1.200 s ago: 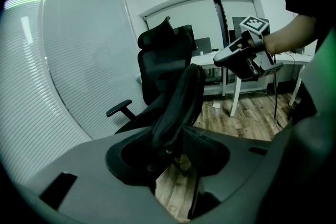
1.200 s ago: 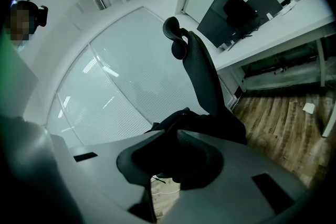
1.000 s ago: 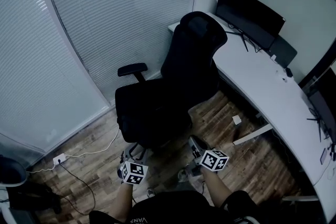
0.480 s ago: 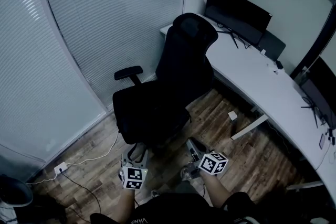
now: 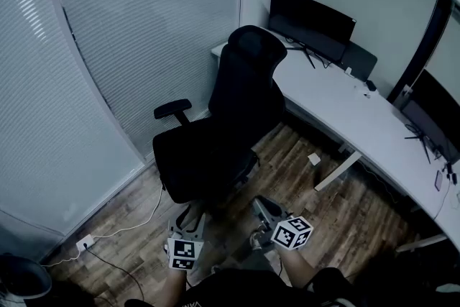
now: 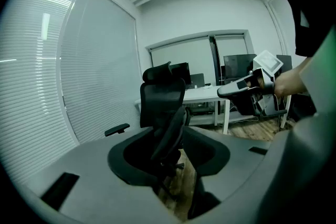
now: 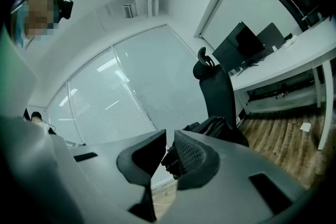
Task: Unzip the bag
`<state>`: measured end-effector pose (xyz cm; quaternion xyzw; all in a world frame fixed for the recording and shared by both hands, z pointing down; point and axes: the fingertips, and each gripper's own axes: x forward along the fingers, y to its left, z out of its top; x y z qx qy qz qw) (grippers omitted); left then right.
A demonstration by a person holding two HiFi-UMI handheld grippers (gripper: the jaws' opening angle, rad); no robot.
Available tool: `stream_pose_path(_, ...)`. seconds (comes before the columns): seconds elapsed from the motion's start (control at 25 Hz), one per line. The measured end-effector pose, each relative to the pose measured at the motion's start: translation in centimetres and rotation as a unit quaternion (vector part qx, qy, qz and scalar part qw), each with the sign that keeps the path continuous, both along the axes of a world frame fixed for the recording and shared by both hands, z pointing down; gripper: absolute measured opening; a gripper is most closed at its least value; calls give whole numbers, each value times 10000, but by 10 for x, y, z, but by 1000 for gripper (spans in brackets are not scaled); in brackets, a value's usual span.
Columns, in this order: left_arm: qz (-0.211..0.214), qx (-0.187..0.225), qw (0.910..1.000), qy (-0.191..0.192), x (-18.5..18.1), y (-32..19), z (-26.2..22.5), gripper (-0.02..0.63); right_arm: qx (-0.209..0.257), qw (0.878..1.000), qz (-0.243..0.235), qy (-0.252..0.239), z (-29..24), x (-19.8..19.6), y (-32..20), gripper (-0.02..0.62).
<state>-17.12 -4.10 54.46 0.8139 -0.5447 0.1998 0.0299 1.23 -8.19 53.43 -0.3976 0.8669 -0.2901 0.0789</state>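
Black fabric bag (image 7: 224, 128) lies on the seat of the black high-backed office chair (image 5: 241, 101). The left gripper (image 6: 176, 153) has its jaws wide apart, empty; the right gripper (image 7: 168, 145) has its jaws a slit apart, empty.

Grey left tool (image 5: 188, 218), grey right tool (image 5: 261, 209), black-and-white marker cubes (image 5: 185, 254), dark top (image 5: 237, 291)

black bag (image 7: 212, 128), black chair (image 5: 244, 93), white desk (image 5: 338, 108), brown wood-grain floor (image 5: 345, 216), pale slatted blinds (image 5: 144, 32).
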Motion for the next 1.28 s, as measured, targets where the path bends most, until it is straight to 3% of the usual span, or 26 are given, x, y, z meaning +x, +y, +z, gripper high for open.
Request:
stream_pose_path(0.16, 66, 18, 9999, 139, -8, 17, -14, 176, 222, 9997, 44, 30, -22, -2, 18, 49)
stream_pose_path(0.48, 422, 313, 9981, 315, -2, 47, -50, 175, 574, 9964, 27, 626, -59, -19, 55, 49)
stream_pose_path(0.76, 714, 558, 9942, 586, 17, 64, -81, 163, 652, 9960, -44, 604, -79, -32, 82, 49)
stream_pose_path(1.28, 760, 915, 9917, 485, 0, 77, -112, 96, 676, 9943, -46, 820, -86, -39, 90, 49)
